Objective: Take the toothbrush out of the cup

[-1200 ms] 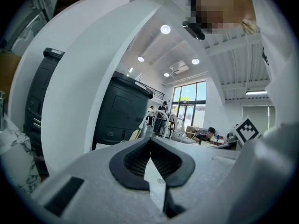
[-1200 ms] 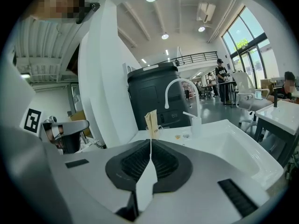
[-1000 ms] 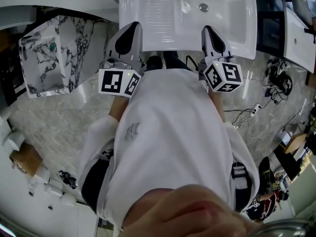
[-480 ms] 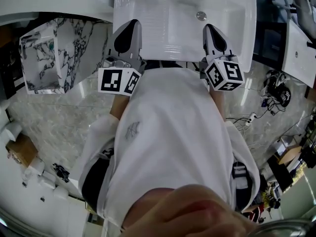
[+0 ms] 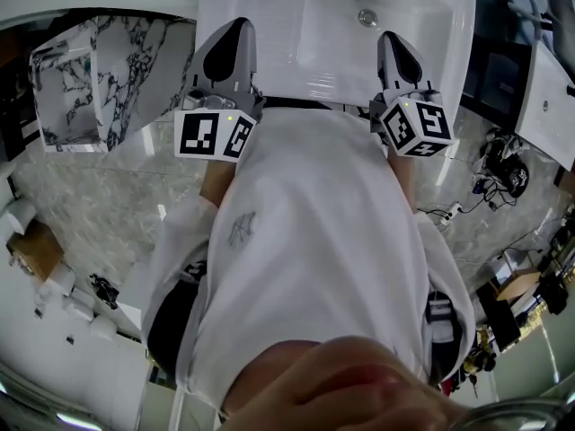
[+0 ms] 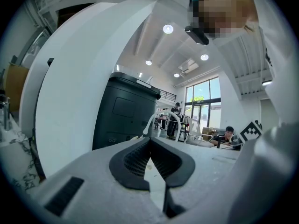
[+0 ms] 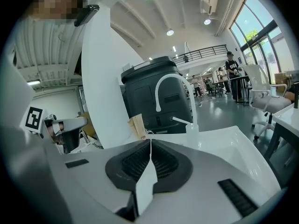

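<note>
One slim white toothbrush [image 7: 181,121] leans to the left out of a small clear cup [image 7: 192,135], a little right of centre in your right gripper view. The cup stands on the far rim of the white sink [image 7: 233,146], just beside the foot of the arched white faucet [image 7: 192,104]. A dark grey bin [image 7: 149,97] rises behind them.

Your right gripper [image 7: 150,143] points toward this group, apart from the cup. Its jaws are pressed together with nothing between them. Your left gripper [image 5: 239,27] is just as empty, with its jaws closed tight tip to tip. Its own view faces a broad white curved panel [image 6: 70,101] at the left of the frame.

In the head view both grippers sit at the top of the frame, over the near edge of the sink. The left is at upper left and the right at upper right, and the drain [image 5: 367,16] lies between them. A marble-patterned cabinet [image 5: 99,79] stands at the far upper left.
</note>
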{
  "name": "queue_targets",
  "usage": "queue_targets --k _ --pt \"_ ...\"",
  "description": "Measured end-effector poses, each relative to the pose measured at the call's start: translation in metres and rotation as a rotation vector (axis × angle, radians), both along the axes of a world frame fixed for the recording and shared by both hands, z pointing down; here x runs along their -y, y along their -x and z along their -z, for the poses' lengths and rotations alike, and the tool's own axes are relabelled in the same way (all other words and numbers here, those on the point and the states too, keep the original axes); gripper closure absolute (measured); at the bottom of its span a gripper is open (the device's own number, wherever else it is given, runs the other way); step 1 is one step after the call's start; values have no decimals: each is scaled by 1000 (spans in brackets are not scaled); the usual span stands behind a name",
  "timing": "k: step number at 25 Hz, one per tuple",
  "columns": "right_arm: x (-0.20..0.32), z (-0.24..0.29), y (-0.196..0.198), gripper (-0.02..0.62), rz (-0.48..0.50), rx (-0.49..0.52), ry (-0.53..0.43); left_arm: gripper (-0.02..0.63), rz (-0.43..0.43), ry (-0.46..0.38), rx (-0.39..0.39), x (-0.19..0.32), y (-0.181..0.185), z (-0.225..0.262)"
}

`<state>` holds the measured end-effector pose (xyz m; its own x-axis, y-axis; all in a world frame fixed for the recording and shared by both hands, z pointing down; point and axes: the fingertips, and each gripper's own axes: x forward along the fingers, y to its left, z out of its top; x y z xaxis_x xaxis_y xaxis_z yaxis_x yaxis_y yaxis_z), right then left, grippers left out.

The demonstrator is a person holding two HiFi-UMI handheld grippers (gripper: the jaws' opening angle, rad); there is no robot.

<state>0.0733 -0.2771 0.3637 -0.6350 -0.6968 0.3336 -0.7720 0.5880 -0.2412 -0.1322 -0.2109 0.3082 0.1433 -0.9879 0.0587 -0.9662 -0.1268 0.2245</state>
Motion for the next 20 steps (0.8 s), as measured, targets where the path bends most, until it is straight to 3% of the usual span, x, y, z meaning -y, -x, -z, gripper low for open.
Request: queue_targets --k 9,20 --pt "-2 -2 -7 580 -28 -5 1 591 -27 -6 0 5 -3 -1" --pt "6 8 -19 580 -132 -7 -7 591 -98 -21 5 23 8 8"
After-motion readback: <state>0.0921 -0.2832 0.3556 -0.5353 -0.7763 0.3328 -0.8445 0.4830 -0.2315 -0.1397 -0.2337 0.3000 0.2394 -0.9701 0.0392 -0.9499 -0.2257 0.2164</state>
